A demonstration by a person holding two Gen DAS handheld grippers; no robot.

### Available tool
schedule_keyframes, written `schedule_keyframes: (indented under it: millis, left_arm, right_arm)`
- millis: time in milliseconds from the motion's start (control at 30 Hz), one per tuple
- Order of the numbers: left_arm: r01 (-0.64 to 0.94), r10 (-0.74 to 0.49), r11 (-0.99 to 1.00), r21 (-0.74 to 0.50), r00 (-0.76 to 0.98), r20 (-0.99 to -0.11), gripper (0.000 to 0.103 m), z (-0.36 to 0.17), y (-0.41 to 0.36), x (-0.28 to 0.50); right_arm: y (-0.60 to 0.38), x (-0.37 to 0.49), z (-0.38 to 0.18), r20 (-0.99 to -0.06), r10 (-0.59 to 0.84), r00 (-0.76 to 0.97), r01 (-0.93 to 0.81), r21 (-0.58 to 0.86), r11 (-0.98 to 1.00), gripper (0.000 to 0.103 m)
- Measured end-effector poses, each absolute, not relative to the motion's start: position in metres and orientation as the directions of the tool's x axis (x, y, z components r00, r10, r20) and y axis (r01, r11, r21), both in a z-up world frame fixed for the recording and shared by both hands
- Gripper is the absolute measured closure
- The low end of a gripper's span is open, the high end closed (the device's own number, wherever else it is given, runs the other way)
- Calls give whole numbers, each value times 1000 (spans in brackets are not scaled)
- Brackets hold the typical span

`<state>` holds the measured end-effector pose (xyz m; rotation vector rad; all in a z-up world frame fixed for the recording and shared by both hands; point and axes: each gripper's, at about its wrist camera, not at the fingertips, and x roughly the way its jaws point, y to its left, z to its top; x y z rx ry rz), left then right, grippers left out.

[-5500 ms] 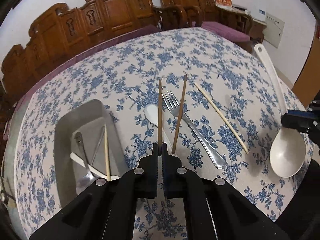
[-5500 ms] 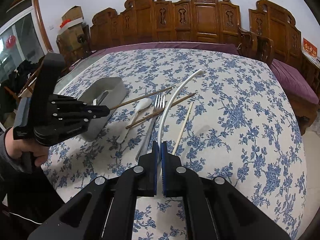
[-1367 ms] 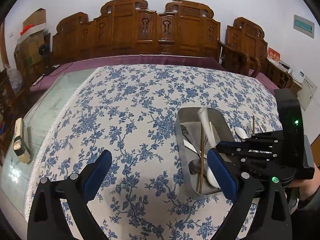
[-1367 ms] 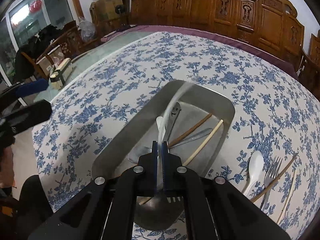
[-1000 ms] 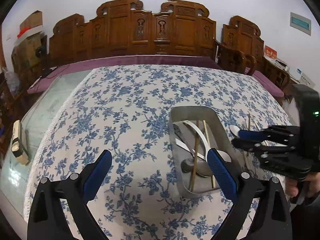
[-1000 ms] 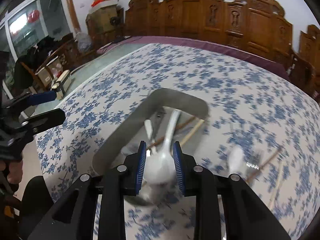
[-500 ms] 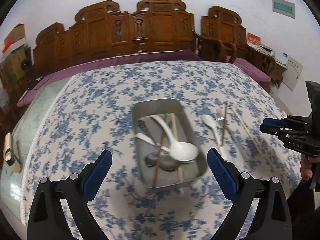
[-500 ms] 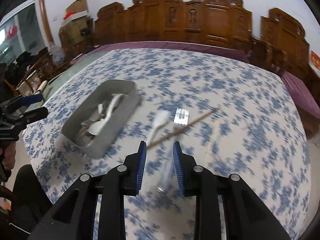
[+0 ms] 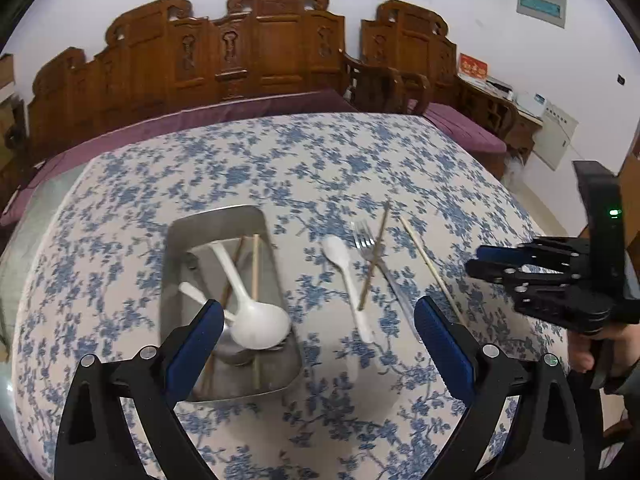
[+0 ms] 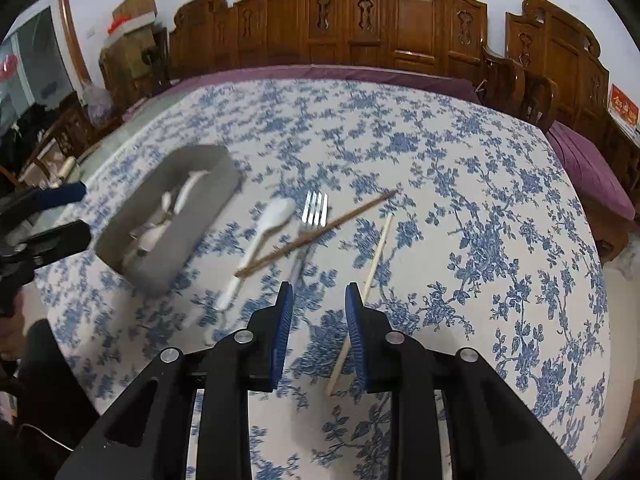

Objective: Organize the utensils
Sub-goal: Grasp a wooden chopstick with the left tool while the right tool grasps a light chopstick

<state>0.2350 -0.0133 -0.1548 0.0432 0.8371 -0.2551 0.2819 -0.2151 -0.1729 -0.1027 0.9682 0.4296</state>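
A steel tray (image 9: pixel 172 240) on the blue-flowered tablecloth holds a big white ladle (image 9: pixel 256 324), chopsticks and other cutlery. To its right lie a small white spoon (image 9: pixel 344 264), a fork (image 9: pixel 364 236), a brown chopstick (image 9: pixel 374 256) across the fork, and a pale chopstick (image 9: pixel 432 268). My left gripper (image 9: pixel 320 320) hangs wide open above the tray's right edge and the spoon. My right gripper (image 10: pixel 319 296) is open and empty, just short of the fork (image 10: pixel 314 208) handle, with the pale chopstick (image 10: pixel 376 256) beside its right finger. The tray (image 10: pixel 192 232) lies to its left.
Carved wooden chairs (image 9: pixel 276 48) with purple cushions line the table's far side. A person's hand (image 9: pixel 588 356) holds the right gripper (image 9: pixel 474 262) at the table's right edge. The left gripper (image 10: pixel 76 214) shows at the left edge of the right wrist view.
The ladle now lies in the tray, let go by the right gripper. Both grippers have swung right, from over the tray towards the loose utensils.
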Motion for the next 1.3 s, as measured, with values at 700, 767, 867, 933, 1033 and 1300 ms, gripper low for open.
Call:
schedule_keyframes:
  millis: [700, 767, 867, 933, 1033, 1300]
  left_arm:
    - [377, -243, 926, -34, 522, -817, 34, -192, -82, 279]
    - [386, -232, 922, -23, 504, -832, 39, -199, -88, 288]
    - [397, -219, 918, -9, 487, -845, 40, -208, -97, 299]
    - [402, -209, 916, 0, 477, -853, 47, -214, -102, 306]
    - [409, -198, 913, 4, 450, -871, 61, -225, -110, 318]
    - [401, -157, 916, 19, 402, -902, 82, -248, -118, 346]
  right_arm:
    - [-236, 299, -244, -910, 167, 379, -354, 25, 935, 98]
    - [-241, 295, -242, -907, 171, 386, -344, 30, 939, 98]
    - [-253, 289, -238, -901, 188, 391, -322, 58, 945, 97]
    - [-261, 286, -235, -897, 202, 393, -311, 77, 947, 97]
    - [-268, 283, -232, -892, 211, 399, -306, 87, 948, 97]
    - [-278, 278, -222, -871, 269, 411, -307, 146, 941, 97]
